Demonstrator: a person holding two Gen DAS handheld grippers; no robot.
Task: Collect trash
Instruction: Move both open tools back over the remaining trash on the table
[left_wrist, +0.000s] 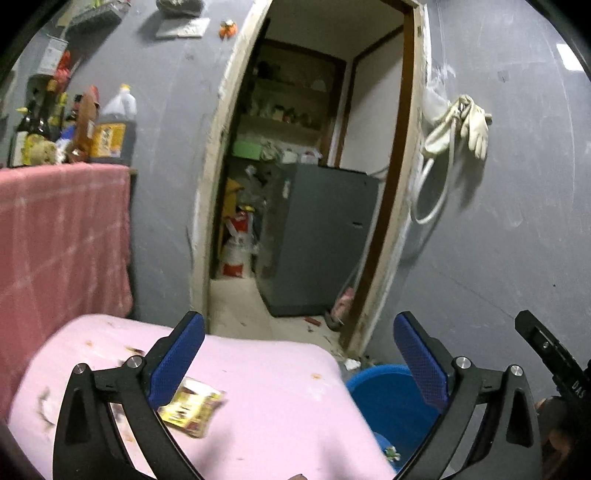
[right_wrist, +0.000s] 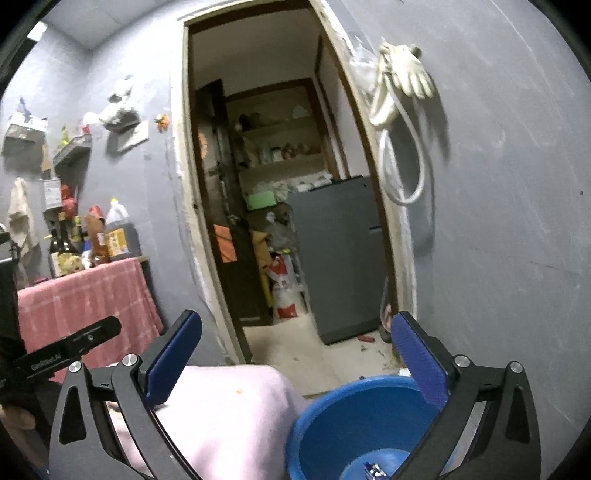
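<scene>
Yellow wrapper (left_wrist: 192, 408) on pink cloth (left_wrist: 280, 398), blue bucket (right_wrist: 343, 417), "GenRobot.AI" on left tool (left_wrist: 299, 354)

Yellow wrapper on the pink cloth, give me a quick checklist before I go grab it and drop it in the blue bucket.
1. Left gripper open and empty: ok, nothing between the blue pads.
2. Right gripper open and empty: ok.
3. Yellow wrapper reachable: ok, it lies loose on the pink cloth, beside the left gripper's left finger.
4. Blue bucket ready: ok, mouth open, standing past the cloth's right edge, some trash already at the bottom.
5. Other trash on the cloth: cannot tell, small dark bits and stains are too blurred.
6. Grippers apart from each other: ok, the right one shows only at the left view's right edge.
</scene>
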